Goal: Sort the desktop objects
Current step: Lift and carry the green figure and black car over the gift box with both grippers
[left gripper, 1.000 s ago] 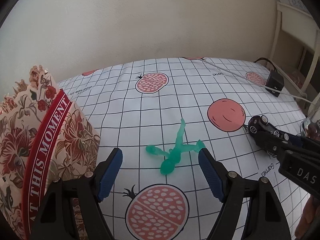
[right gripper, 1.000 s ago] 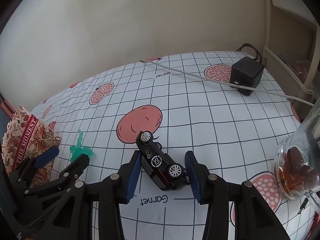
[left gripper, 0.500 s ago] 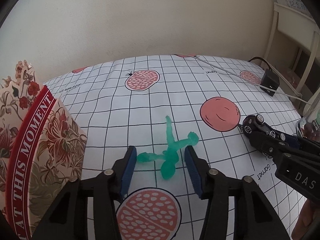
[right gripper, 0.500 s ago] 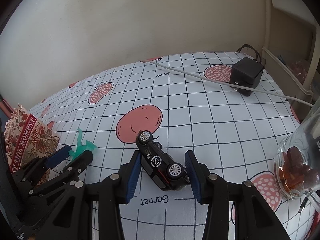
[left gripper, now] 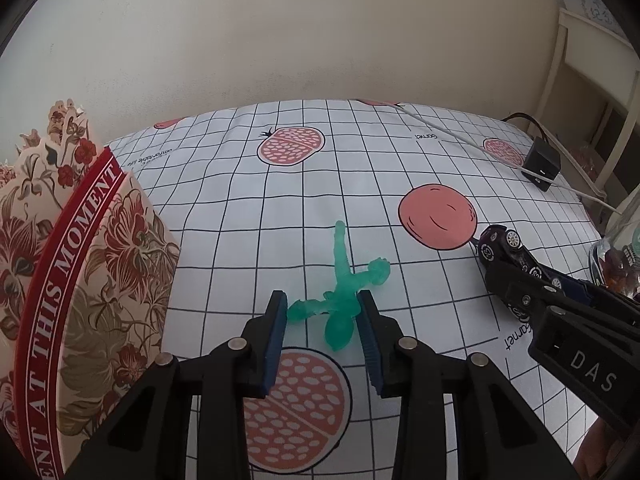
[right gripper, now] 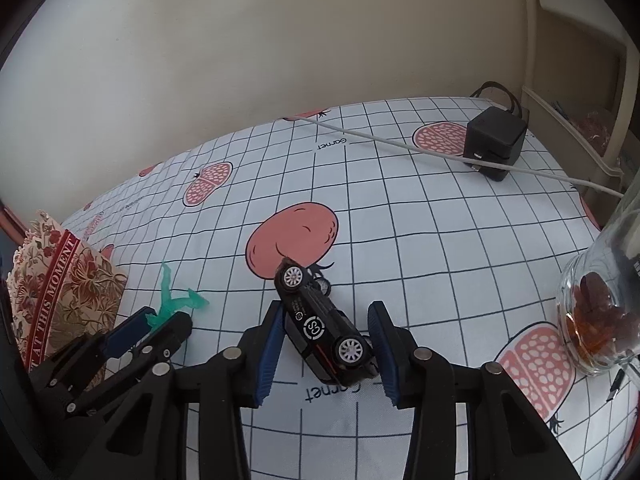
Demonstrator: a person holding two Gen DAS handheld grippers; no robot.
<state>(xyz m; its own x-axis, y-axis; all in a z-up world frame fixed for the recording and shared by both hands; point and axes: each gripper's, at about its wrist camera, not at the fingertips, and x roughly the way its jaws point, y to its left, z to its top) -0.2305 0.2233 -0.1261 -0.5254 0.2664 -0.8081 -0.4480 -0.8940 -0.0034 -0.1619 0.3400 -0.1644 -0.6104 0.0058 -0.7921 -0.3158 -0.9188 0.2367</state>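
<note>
Closing jaws of left gripper (left gripper: 322,312) around green figure (left gripper: 343,292).

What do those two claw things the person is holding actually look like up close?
Both look alike. The left claw and the right claw are matte black plastic frames with two angular fingers, each lined inside with a ribbed blue pad and pinned by round silver rivets. White letters "DAS" mark the right one's side. No cables or sleeves show.
</note>
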